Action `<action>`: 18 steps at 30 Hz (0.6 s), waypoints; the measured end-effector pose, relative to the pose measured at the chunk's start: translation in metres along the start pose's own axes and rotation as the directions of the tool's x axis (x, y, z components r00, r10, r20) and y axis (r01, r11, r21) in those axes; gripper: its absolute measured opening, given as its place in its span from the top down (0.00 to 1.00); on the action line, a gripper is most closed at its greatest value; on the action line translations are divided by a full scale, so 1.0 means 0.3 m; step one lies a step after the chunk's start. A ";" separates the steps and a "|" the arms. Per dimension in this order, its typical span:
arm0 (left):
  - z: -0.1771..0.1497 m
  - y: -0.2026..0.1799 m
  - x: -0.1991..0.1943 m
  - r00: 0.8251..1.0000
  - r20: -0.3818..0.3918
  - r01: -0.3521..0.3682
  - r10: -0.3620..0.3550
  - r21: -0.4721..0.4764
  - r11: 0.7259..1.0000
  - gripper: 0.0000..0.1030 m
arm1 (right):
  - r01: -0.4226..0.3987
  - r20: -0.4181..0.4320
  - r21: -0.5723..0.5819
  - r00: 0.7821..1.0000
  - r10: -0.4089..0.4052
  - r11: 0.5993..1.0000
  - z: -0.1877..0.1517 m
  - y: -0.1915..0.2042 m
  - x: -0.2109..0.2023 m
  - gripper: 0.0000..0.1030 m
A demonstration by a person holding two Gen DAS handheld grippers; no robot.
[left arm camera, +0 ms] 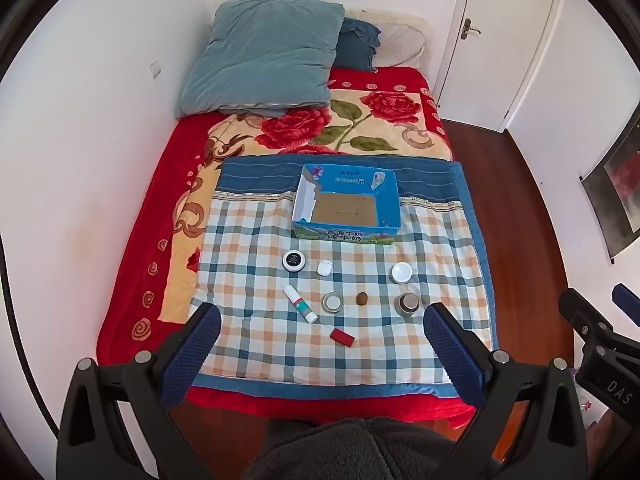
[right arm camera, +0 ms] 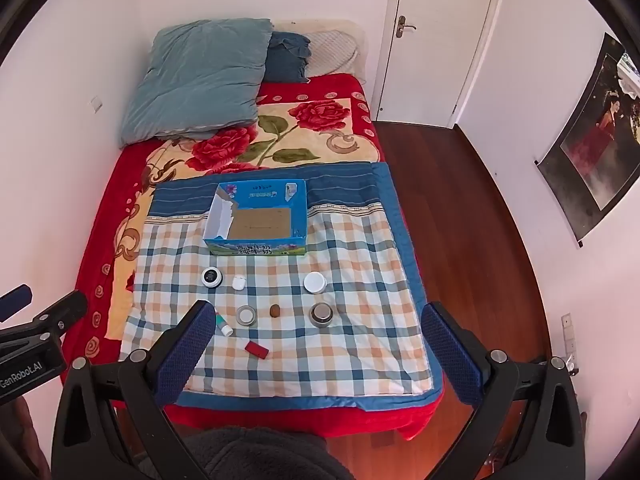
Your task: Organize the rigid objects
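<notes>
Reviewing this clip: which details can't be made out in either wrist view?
- Glue stick: right wrist view, its far end is hidden behind a gripper finger.
- Blue box: print too small and upside down to read, both views.
- Small brown object: too small to identify.
- Bed's near edge: covered by a dark sleeve.

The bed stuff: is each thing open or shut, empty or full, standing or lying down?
Blue box: open, empty.
Glue stick: capped, lying down.
White jar: upright, lid on.
Red block: lying flat.
Door: shut.
Left gripper: open, holding nothing.
Right gripper: open, holding nothing.
</notes>
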State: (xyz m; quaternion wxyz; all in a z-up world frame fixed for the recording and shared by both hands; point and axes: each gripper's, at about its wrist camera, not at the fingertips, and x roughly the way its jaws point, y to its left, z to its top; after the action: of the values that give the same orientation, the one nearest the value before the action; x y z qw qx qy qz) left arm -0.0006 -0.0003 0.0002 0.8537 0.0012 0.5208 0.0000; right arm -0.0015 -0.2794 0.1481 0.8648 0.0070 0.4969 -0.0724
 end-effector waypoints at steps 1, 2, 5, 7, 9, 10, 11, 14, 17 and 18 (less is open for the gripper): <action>-0.001 -0.001 0.001 1.000 0.000 0.000 0.000 0.001 1.000 0.00 | 0.008 0.000 -0.005 1.000 -0.008 1.000 0.000 0.002 0.000 0.00; -0.001 -0.001 0.000 1.000 0.000 0.002 -0.002 -0.001 1.000 0.00 | 0.007 0.006 -0.003 1.000 -0.007 1.000 0.000 0.003 -0.002 0.00; -0.002 -0.002 -0.001 1.000 0.000 -0.001 0.001 -0.002 1.000 0.00 | 0.007 0.008 -0.001 1.000 -0.007 1.000 0.001 0.005 -0.004 0.00; -0.001 -0.003 -0.002 1.000 0.000 0.002 -0.002 -0.001 1.000 0.00 | 0.009 0.011 0.000 1.000 -0.009 1.000 0.002 0.006 -0.006 0.00; 0.000 0.000 -0.001 1.000 0.002 0.003 -0.003 -0.001 1.000 0.00 | 0.013 0.012 0.000 1.000 -0.012 1.000 0.003 0.009 -0.006 0.00; -0.001 -0.001 0.000 1.000 0.003 0.003 -0.003 -0.002 1.000 0.00 | 0.014 0.011 0.000 1.000 -0.014 1.000 0.004 0.008 -0.004 0.00; -0.001 -0.001 0.000 1.000 0.003 0.003 -0.003 -0.002 1.000 0.00 | 0.010 0.014 -0.001 1.000 -0.010 1.000 0.005 0.019 -0.020 0.00; 0.001 -0.001 -0.001 1.000 -0.002 0.006 -0.006 -0.001 1.000 0.00 | 0.014 0.016 -0.001 1.000 -0.014 1.000 0.009 0.022 -0.008 0.00; -0.005 -0.009 -0.008 1.000 -0.001 0.007 -0.007 -0.003 1.000 0.00 | 0.011 0.018 -0.009 1.000 -0.011 1.000 0.009 0.021 -0.005 0.00; -0.006 -0.008 -0.006 1.000 0.000 0.006 -0.006 -0.001 1.000 0.00 | 0.010 0.019 -0.006 1.000 -0.010 1.000 0.006 0.017 -0.005 0.00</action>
State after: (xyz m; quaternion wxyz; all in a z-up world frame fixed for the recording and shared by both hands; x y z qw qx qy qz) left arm -0.0030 -0.0028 0.0009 0.8538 -0.0009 0.5206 -0.0025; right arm -0.0001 -0.2744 0.1500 0.8690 0.0012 0.4891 -0.0751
